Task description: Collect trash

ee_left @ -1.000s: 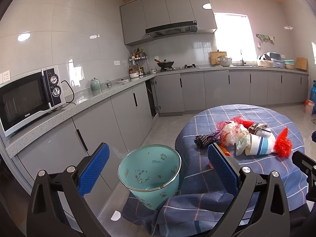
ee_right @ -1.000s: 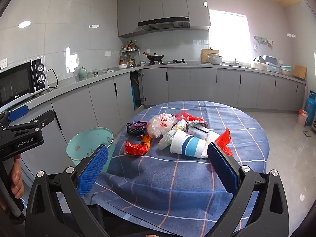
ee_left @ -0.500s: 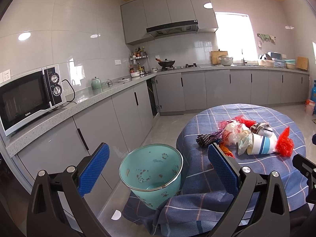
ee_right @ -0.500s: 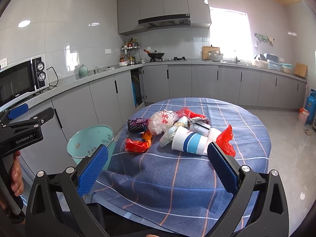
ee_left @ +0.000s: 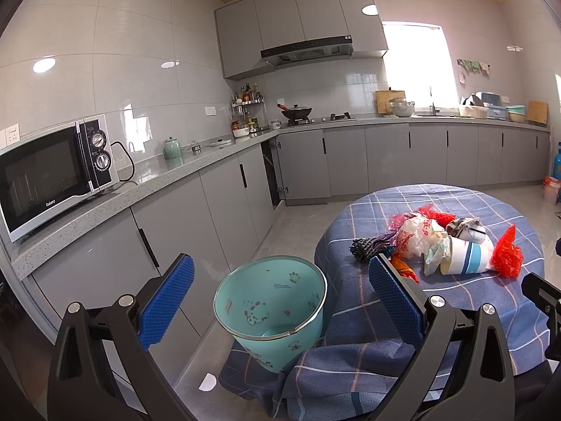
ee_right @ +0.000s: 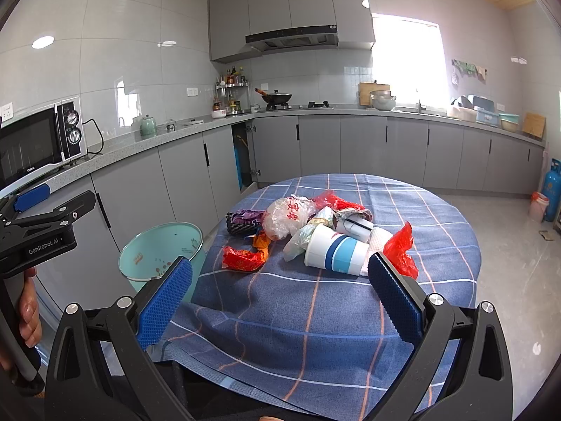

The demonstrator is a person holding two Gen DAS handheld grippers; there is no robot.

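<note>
Basically, trash pile (ee_right: 315,231) sat mid-counter (ee_right: 350,315) on the blue plaid cloth: white-and-blue paper cup (ee_right: 336,251) on its side, clear plastic bag (ee_right: 285,215) behind it, red wrapper (ee_right: 242,258) at the near left edge, red bag (ee_right: 401,249) to the right. Teal bin (ee_left: 270,310) stood on the floor just beside the counter. Left gripper (ee_left: 278,294) hung over the bin, fingers spread, empty. Right gripper (ee_right: 278,293) faced the pile, fingers spread, holding nothing.
</note>
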